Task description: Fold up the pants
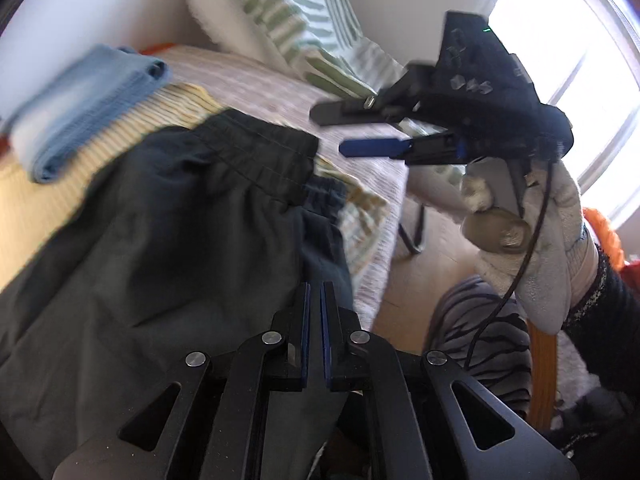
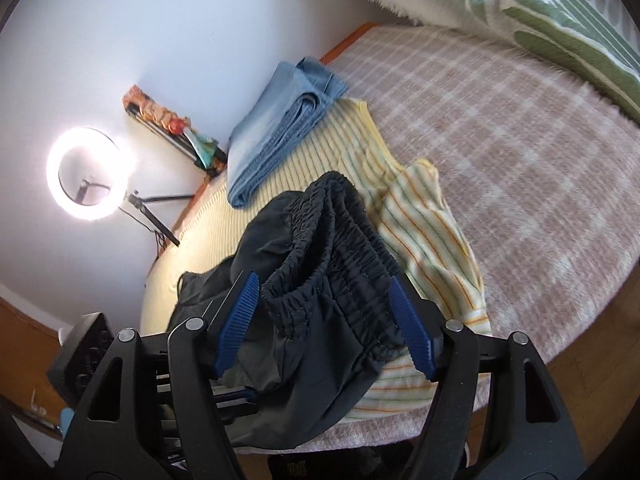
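Left gripper (image 1: 315, 300): jaws drawn almost together on a fold of the dark pants, the cloth running between the blue pads.
Right gripper (image 2: 326, 320): jaws spread wide, the elastic waistband sitting between them; I cannot tell whether either pad touches it. In the left wrist view it hangs in the air above the bed edge, held in a white-gloved hand (image 1: 540, 232).
Dark pants (image 2: 320, 280): bunched at the near edge of the bed, gathered waistband humped up, lying partly over the striped yellow garment.
Striped yellow garment (image 2: 424, 216): spread flat under the pants.
Folded blue jeans (image 2: 276, 128): resting on the garment's far part, near the wall.
Bed (image 2: 520, 140): covered by a pinkish checked blanket.
Green-patterned pillow (image 2: 540, 8): at the bed's far end.
Ring light (image 2: 92, 174): lit, by the wall.
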`<state>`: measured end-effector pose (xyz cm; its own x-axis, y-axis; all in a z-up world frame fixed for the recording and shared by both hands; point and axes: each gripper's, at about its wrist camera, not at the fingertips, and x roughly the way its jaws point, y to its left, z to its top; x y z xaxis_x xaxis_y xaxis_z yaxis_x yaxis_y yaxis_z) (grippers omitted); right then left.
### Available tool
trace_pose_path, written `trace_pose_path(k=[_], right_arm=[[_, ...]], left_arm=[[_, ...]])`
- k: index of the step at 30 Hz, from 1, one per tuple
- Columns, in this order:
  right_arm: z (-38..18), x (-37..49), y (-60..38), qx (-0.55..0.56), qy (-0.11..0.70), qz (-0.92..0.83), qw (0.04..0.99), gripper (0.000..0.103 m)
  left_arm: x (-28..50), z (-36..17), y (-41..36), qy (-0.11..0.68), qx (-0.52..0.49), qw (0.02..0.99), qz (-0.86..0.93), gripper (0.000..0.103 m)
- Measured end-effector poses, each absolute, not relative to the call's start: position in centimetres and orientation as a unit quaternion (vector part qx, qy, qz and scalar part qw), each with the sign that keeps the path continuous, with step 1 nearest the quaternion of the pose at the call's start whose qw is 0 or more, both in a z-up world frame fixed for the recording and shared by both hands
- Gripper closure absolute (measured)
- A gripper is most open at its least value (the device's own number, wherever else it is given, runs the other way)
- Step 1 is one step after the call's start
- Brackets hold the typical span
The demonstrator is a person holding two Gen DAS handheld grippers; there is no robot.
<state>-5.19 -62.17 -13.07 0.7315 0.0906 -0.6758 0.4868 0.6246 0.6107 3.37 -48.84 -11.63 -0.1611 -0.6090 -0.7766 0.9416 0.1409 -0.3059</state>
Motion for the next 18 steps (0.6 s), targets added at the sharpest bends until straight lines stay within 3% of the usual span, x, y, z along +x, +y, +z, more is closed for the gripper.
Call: trace_pose_path(k=[2,4,8,10,12,18], right_arm=[[-13.6,-4.0,-62.1,0.413,0.365,-0.114,0.827,0.032],[-13.7,-3.1,-61.8,0.399,0.378,-0.110,0.828,0.032],[-13.8,-1.4,-61.0,0.365,0.407,-0.115,0.829,0.033],[-14.2,-0.5,-60.7,0.350,0.426,-0.116,0.826,0.043],[-14.6,0.0,-60.7,0.354,0.437,-0.110,0.820,0.069],[-13.7,-0.2,-61.0,0.377,0.418,-0.104,0.820,0.085]], left_arm=[[3.4,-11.0,-47.5,0.416,0.208,0.633,-0.618,0.086],[3.6,-10.9,-46.2,0.407,0.228,0.649,-0.601,0.045],[3.6,-11.8,-43.3,0.390,0.274,0.668,-0.571,0.043],[3.1,-12.7,-42.1,0.381,0.305,0.671,-0.559,0.043],[2.8,-13.6,-41.1,0.373,0.329,0.673,-0.548,0.043],[3.4,-15.6,-39.1,0.375,0.349,0.687,-0.515,0.043]])
